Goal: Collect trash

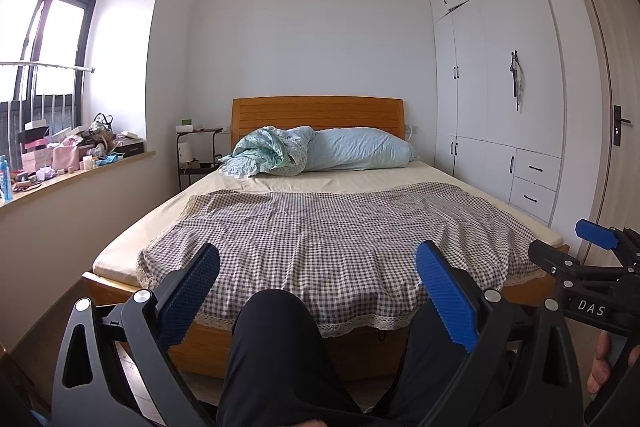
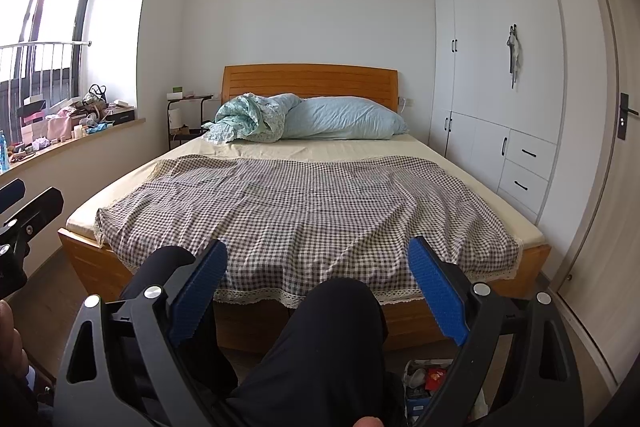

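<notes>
Blue ribbed pads face each other across a wide gap on both tools: the left gripper (image 1: 318,291) and the right gripper (image 2: 318,285) are spread apart and carry nothing. Below them, a person's dark-trousered knees (image 1: 276,339) fill the foreground. Down by the right leg, in the right wrist view, sits a container of mixed rubbish (image 2: 426,381), with red and pale scraps inside; that looks like the trash collected so far, or the bin for it. Beyond the knees a checked cloth (image 2: 304,203) covers the near part of the bed (image 2: 400,151), with no litter visible on it. Farther left, the windowsill (image 1: 76,179) is crowded with boxes and small items. Risk, as I judge it: keepsakes there could be mistaken for trash, and 2 wide-set pads could knock neighbouring items off the ledge.
</notes>
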